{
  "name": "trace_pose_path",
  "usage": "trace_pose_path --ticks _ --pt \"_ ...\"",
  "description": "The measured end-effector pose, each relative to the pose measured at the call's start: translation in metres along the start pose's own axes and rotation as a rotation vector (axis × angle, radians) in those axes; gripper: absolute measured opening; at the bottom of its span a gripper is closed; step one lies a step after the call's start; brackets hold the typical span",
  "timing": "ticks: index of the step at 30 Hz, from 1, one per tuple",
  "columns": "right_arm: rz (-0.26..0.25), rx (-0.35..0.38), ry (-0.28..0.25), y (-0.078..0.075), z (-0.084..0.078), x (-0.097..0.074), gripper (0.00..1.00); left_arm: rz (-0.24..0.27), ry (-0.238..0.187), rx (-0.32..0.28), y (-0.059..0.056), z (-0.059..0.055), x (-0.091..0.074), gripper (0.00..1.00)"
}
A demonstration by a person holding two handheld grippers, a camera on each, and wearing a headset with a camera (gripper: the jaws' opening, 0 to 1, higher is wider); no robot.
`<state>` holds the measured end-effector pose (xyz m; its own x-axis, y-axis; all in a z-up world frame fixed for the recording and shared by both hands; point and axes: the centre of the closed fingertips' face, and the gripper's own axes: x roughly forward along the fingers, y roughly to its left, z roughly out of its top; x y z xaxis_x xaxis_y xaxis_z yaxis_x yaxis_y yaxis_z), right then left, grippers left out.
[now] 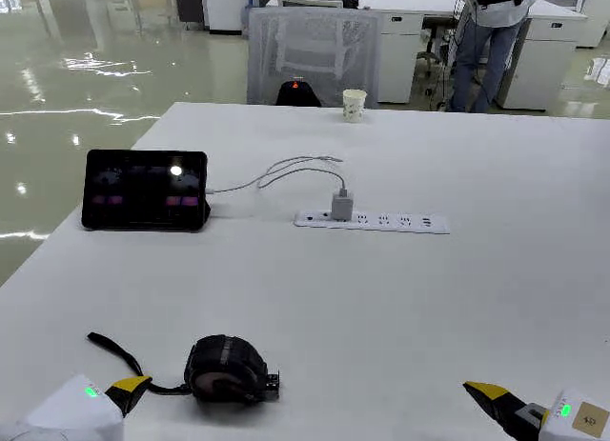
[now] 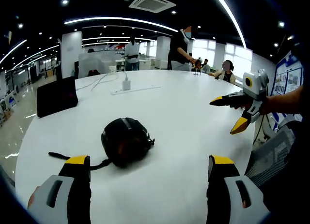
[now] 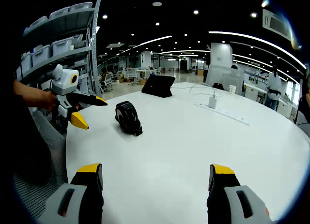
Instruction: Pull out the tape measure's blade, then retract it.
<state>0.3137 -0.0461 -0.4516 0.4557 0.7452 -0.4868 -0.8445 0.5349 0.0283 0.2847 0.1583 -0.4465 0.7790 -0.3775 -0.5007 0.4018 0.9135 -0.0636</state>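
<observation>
Gripper views face inward, sharing the tape measure (image 2: 126, 141)

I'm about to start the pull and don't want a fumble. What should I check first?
1. The left gripper open: ok.
2. The right gripper open: ok.
3. The tape measure lying free on the table, ungripped: ok.
4. The blade fully in: ok.
5. Its mouth facing the right gripper's side: ok.
6. The strap apart from the left jaws: cannot tell.
</observation>
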Motion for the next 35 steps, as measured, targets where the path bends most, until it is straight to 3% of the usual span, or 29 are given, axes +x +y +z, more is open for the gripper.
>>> trace_pose_path --ticks 16,35 --pt "-0.036 0.028 -0.014 0.002 -0.010 -0.018 0.98 -0.005 -0.019 0.036 -0.006 0.002 -0.004 0.99" --pt "-0.042 0.035 -0.033 0.004 -0.006 -0.019 0.99 -0.018 -0.014 0.062 -0.005 -0.001 -0.008 0.99"
